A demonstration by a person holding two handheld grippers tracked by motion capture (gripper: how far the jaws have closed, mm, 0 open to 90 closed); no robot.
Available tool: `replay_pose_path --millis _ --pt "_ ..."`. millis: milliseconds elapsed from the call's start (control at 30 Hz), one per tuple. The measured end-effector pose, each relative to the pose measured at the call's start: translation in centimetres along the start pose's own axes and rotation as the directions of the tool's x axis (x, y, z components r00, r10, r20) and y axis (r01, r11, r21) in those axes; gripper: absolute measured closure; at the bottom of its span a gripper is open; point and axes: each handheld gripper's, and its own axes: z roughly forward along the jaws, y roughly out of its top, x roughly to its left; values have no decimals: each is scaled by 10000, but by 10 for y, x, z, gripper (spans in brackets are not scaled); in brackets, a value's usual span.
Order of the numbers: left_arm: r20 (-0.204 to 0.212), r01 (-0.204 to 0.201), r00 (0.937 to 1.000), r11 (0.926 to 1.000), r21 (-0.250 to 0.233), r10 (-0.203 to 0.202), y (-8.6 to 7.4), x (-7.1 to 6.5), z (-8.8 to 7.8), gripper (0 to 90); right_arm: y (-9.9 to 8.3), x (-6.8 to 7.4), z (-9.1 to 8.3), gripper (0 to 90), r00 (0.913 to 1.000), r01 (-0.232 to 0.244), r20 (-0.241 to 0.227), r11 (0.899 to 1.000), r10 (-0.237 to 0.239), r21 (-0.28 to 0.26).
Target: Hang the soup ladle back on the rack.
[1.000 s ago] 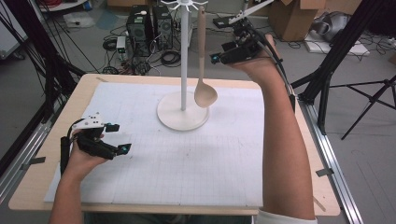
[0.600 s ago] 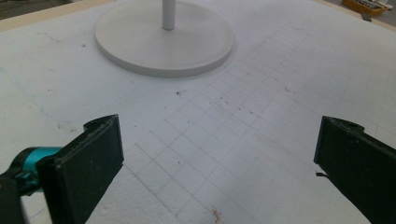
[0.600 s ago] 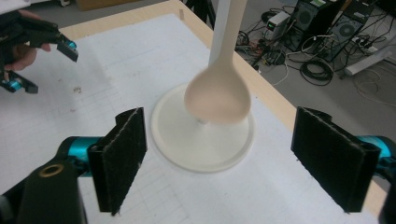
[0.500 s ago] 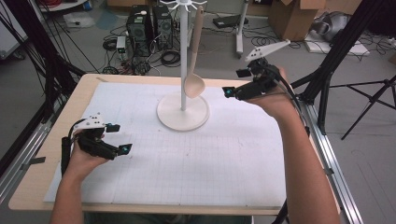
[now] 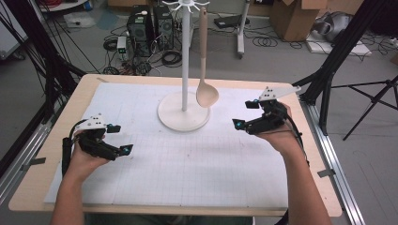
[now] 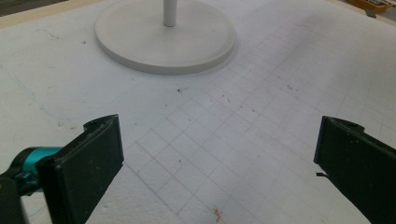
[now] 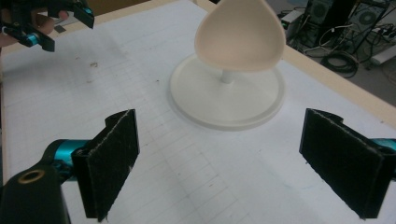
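a beige spoon [image 5: 205, 89] hangs by its handle from the hooked top of a white stand [image 5: 184, 112], bowl downward, swung a little to the right of the pole and above the stand's round base. from the high view i cannot tell whether the bowl clears the base or grazes it, though it seems to hang free. the stand sits at the far middle of the surface [image 5: 56, 197], on a white gridded mat [image 5: 187, 164] that covers most of the wood.

the right gripper [image 5: 246, 115] is to the right of the stand, near it but apart, pointing leftward toward the base. its jaws have just been opening and stand spread wide, with nothing between them; in the right gripper view [image 7: 219, 163] the spoon's bowl [image 7: 240, 35] hangs ahead, above and between the two black pads, in front of the pole.

the left gripper [image 5: 119, 138] rests low at the left side of the mat, well apart from the stand, held in the left hand [image 5: 84, 157]. its jaws are also spread wide and hold nothing; the left gripper view [image 6: 215, 158] looks along them across the bare grid toward the stand's base [image 6: 166, 35].
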Motion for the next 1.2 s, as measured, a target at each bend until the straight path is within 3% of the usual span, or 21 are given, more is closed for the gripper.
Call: replay_pose_path --millis 300,600,767,867,1200 --pt "14 6 10000 10000 30 -6 -1 1 1 17 -45 17 10 103 9999 87 114 9983 -81 -570" --pt "-69 69 10000 10000 15 -69 -2 3 0 17 -80 20 18 90 9993 -350 71 9940 359 -1035" --pt "-48 85 10000 10000 51 -85 -3 3 1 17 -95 20 23 79 9981 -600 71 9927 611 -1042" --pt "-45 136 9999 9999 69 -135 -3 4 3 17 -104 22 26 80 9976 -691 -49 9883 691 -1357" --pt "-75 142 9999 9998 155 -140 -5 5 4 17 -114 18 47 75 9964 -842 -168 9948 834 -565"
